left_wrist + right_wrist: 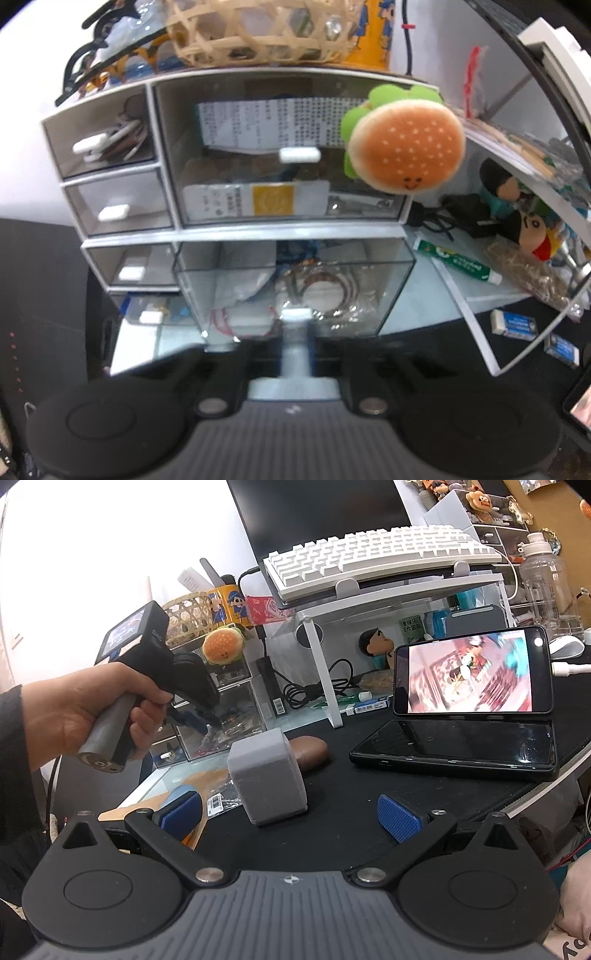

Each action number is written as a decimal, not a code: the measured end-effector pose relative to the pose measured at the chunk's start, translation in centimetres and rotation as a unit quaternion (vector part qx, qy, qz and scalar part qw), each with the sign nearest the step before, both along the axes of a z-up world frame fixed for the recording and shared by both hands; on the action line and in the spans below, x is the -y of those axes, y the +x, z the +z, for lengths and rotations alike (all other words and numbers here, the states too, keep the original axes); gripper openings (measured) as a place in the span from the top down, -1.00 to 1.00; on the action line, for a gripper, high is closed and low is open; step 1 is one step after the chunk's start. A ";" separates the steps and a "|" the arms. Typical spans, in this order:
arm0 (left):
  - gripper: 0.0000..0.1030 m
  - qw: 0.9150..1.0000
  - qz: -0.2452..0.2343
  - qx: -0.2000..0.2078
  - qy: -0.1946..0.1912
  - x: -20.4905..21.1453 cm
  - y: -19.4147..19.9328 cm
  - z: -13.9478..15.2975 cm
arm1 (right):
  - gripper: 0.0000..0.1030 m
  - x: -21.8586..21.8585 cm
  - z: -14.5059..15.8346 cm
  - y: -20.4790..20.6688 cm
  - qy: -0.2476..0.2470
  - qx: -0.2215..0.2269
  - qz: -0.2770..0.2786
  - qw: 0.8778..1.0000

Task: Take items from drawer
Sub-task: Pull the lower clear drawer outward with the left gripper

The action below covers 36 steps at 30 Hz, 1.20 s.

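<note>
item: clear drawer (295, 291), pulled out at 12 o'clock of your left gripper (295, 325), whose jaws are clamped on its white handle (296, 314). bagged trinkets (317, 291) lie inside, straight ahead. right gripper (291, 818) gapes wide, empty, well apart.

A: How many drawers (291, 155) in the organiser?
B: Six that I can count: four small ones on the left, two large on the right. One large drawer (295, 291) is pulled out.
A: White handles?
B: Six, one per drawer.
A: Plush burgers (404, 146)?
B: One.
A: Baskets (258, 29)?
B: One, woven, on top.
A: Mugs (227, 605)?
B: One, yellow.
A: On the bench?
B: Two phones: one flat (454, 747), one propped (471, 672) with its screen lit. One grey cube (267, 781). One brown case (310, 749).
A: Keyboards (376, 555)?
B: One, white.
A: Bottles (546, 576)?
B: One clear one.
A: Erasers?
B: Two, in the left view (513, 323).
A: Tubes (458, 264)?
B: One, green and white.
</note>
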<state>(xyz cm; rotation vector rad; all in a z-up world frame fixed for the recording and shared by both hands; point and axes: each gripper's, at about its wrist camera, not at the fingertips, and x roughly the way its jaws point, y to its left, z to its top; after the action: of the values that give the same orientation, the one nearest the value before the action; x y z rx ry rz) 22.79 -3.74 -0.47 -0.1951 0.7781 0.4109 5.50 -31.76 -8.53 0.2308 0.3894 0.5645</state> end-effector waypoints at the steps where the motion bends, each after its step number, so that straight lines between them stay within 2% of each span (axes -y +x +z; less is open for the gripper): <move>1: 1.00 1.000 -0.005 -0.002 0.000 0.0 -0.1 0.1 | -1.00 0.0 0.0 0.0 0.000 0.000 0.000 1.000; 3: 0.98 1.000 -0.009 -0.008 -0.009 0.0 -0.1 0.1 | -1.00 0.0 0.0 0.0 -0.001 0.000 0.001 1.000; 5: 0.86 1.000 -0.003 -0.012 -0.018 -0.2 0.0 0.0 | -1.00 -0.1 0.0 0.0 -0.002 0.000 0.001 1.000; 8: 0.74 1.000 0.000 -0.014 -0.006 -0.1 0.4 0.2 | -1.00 -0.1 -0.1 0.0 -0.003 0.001 0.002 1.000; 10: 0.54 1.000 -0.005 -0.022 -0.010 0.0 0.7 0.0 | -1.00 -0.1 -0.1 0.0 -0.004 0.001 0.002 1.000; 11: 0.50 1.000 -0.009 -0.025 -0.009 0.1 0.9 -0.1 | -1.00 -0.1 -0.1 0.0 -0.004 0.001 0.003 1.000; 24: 0.50 0.999 0.010 -0.029 -0.021 -0.8 1.8 -0.3 | -1.00 -0.7 0.1 -0.3 -0.008 0.005 0.006 1.000; 27: 0.62 0.999 0.016 -0.032 -0.024 -0.9 1.9 -0.4 | -1.00 -0.6 0.1 -0.3 -0.007 0.005 0.007 1.000; 36: 0.66 0.999 0.007 -0.033 -0.037 -1.4 1.5 0.0 | -1.00 -0.5 0.1 -0.2 -0.005 0.006 0.009 1.000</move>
<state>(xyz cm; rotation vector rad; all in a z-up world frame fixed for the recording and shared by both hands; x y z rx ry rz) 24.26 -2.38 -0.51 -0.2580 0.8579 0.4032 5.27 -31.26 -8.45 0.2138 0.3841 0.5812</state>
